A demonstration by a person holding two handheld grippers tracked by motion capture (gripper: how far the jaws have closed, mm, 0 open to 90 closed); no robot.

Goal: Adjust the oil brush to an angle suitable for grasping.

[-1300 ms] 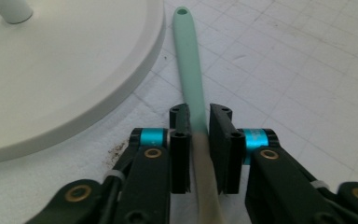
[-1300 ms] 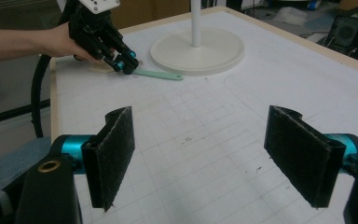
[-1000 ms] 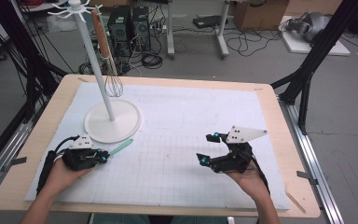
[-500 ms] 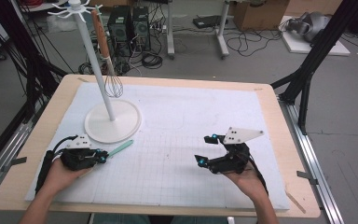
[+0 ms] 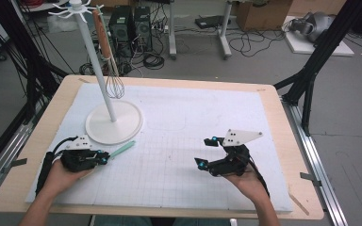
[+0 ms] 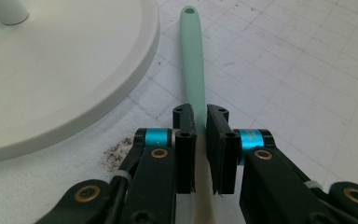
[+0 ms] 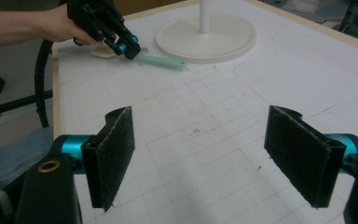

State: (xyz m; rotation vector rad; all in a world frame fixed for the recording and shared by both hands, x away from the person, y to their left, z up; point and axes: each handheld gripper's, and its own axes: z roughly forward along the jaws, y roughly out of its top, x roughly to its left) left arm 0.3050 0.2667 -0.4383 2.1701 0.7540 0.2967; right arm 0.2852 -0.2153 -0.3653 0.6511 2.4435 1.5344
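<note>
A spatula with a mint-green handle (image 5: 122, 149) lies low over the white gridded mat, just in front of the white stand's round base (image 5: 114, 123). My left gripper (image 5: 104, 160) is shut on that handle (image 6: 193, 60), and the free end with its hanging hole points away from me. In the right gripper view the spatula's cream blade (image 7: 103, 52) shows behind the left gripper (image 7: 129, 50), near the hand. My right gripper (image 5: 206, 151) hovers over the mat at the front right. It stands wide open (image 7: 212, 154) with nothing between its pads.
A whisk with a wooden handle (image 5: 114, 84) hangs from the stand's hooked top at the back left. The mat (image 5: 193, 117) covers most of the wooden table. Cables, computer cases and black frame legs stand on the floor beyond the far edge.
</note>
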